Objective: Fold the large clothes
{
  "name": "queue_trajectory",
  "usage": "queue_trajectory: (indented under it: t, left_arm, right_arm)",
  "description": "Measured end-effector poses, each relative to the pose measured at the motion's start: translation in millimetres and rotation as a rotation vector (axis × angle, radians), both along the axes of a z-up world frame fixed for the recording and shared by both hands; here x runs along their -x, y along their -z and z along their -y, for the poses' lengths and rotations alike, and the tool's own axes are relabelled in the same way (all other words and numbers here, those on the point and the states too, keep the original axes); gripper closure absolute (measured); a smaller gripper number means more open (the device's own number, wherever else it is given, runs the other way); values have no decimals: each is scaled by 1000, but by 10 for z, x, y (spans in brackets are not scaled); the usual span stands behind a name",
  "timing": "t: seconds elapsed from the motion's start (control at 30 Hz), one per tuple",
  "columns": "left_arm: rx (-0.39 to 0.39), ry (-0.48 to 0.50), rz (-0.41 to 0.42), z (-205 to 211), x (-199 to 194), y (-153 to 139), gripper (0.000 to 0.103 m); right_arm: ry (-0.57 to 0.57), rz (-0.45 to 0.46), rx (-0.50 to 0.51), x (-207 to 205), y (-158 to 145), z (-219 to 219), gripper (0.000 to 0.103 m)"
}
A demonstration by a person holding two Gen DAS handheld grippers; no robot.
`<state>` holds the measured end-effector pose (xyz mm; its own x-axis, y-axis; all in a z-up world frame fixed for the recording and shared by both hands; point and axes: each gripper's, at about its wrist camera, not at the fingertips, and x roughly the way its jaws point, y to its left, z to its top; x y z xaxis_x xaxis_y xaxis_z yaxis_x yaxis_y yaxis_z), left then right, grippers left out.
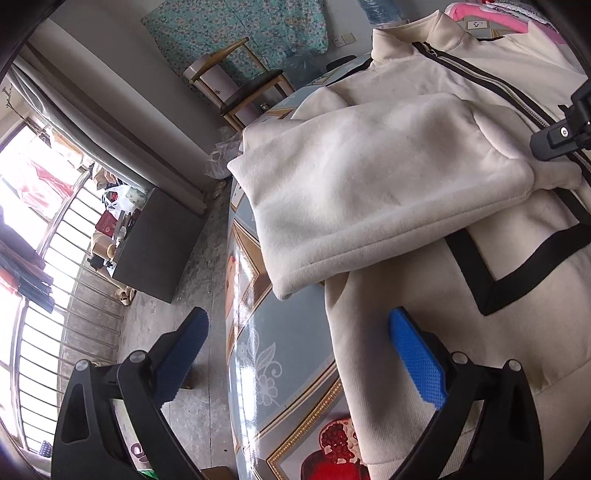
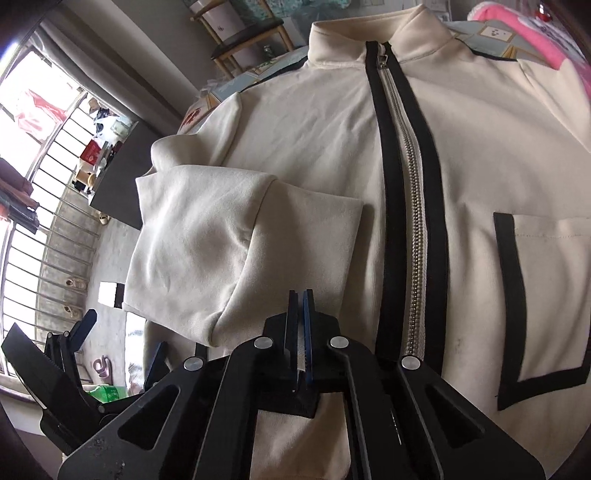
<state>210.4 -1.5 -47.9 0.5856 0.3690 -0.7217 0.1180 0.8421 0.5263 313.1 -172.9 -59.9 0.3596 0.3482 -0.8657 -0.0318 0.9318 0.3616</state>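
A cream jacket [image 2: 480, 147] with black trim and a closed metal zipper [image 2: 415, 221] lies front-up on the patterned table [image 1: 266, 332], collar at the far end. One sleeve [image 2: 221, 240] is folded across the chest, its cuff near the zipper. My right gripper [image 2: 301, 295] hovers just over the jacket beside that cuff, shut, with nothing clearly between its pads. It also shows at the right edge of the left wrist view as a black right gripper [image 1: 535, 146]. My left gripper [image 1: 295, 325] is open above the table's edge and the jacket's lower side, holding nothing.
A pink cloth [image 2: 517, 33] lies past the collar at the far right. Beyond the table stand a wooden chair [image 1: 243, 85] and a dark cabinet [image 1: 159, 243] by the barred window. Concrete floor runs along the table's left side.
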Motion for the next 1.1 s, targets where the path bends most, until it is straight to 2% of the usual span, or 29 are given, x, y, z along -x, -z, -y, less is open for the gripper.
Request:
queue_trajectory:
  t: [0.13,0.33,0.47,0.53,0.6,0.63,0.77,0.83,0.87,0.93,0.97,1.1]
  left_arm:
    - [7,1,-4,-6,-10,-4,7]
    - [25,13,-18,-40,-39,-11,7]
    - [28,23,-32,-53,-63,-12,7]
    - [19,22,-34,-43,-65,-13,6]
    - [11,20,-32,-32,-69,-12,6]
    - [7,19,-30,-27,-67,-11,6]
    - [10,10,-32,-24,-67,-10,6]
    - [6,10,-33,-14,-71,-8,6]
    - [2,11,-32,-8,-68,-7,6]
    - [0,14,-29,-2,-63,-4,6]
    - [2,14,-28,-7,-69,-5,6]
    - [11,10,-28,-19,-73,-7,6]
  right_arm:
    - [24,70,-47,9,-263,96,102]
    - [57,172,-45,-66,-719,288,102]
    - [57,169,-95,-106,-746,346,97]
    - [38,144,-103,-104,-640,306,80]
    - [36,116,-91,-92,-500,234,48]
    - [31,95,-89,-96,-413,191,46]
    - [-16,16,-98,-153,-104,-37,46]
    - [-48,3,-36,-173,14,-197,55]
    - [-58,0,-6,-167,60,-261,64]
    - [-74,37,45,-120,59,-362,71]
    - [-83,40,52,-105,55,-398,80]
    - [-92,73,79,-82,-32,-473,96]
